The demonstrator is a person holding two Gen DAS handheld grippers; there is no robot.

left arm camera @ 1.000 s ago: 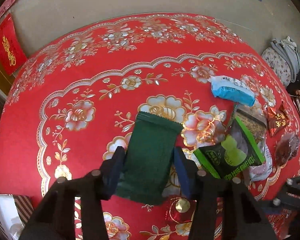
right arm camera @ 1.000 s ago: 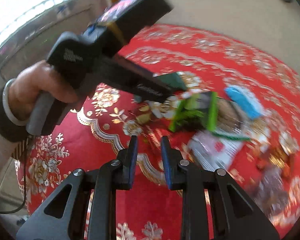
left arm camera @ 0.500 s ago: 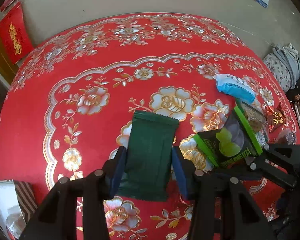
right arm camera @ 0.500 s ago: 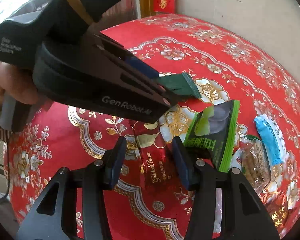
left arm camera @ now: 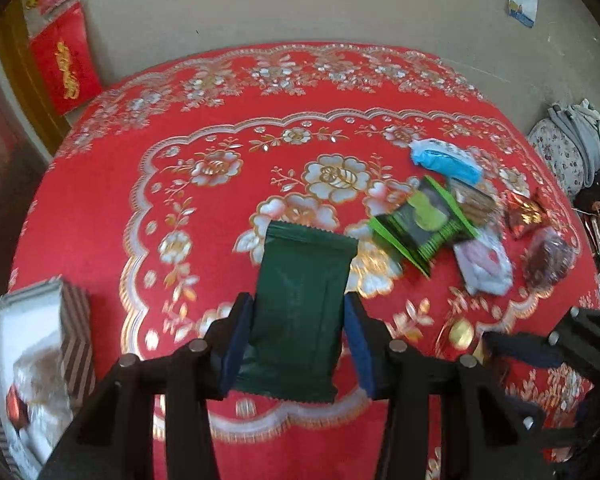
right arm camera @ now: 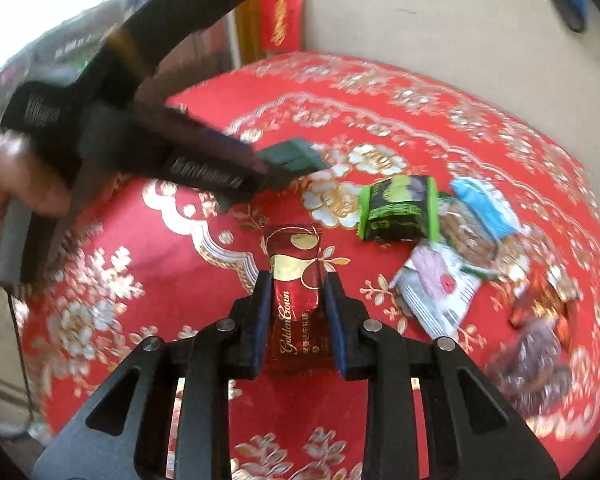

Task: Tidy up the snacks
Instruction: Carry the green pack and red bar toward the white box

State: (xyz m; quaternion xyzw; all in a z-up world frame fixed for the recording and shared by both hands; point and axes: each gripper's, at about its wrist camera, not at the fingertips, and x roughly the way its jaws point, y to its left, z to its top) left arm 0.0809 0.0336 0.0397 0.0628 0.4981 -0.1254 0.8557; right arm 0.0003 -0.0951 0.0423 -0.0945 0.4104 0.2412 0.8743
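Observation:
My left gripper (left arm camera: 298, 312) is shut on a dark green snack packet (left arm camera: 302, 304) and holds it above the red floral tablecloth (left arm camera: 220, 96). The packet also shows in the right wrist view (right arm camera: 292, 158), held out from the left gripper's black body. My right gripper (right arm camera: 296, 288) is shut on a dark red Golden Crown packet (right arm camera: 296, 276) just over the cloth. A striped box (left arm camera: 32, 360) with snacks inside sits at the lower left of the left wrist view.
Loose snacks lie at the right of the table: a green-edged black packet (left arm camera: 424, 220), a blue packet (left arm camera: 444, 158), a pale pink-and-white packet (left arm camera: 484, 264), a brown biscuit packet (left arm camera: 474, 200) and small dark red sweets (left arm camera: 524, 214). A wall stands behind the table.
My right gripper has closed on the red Golden Crown packet. My left gripper has drawn back and up with the green packet, bringing the striped box into view.

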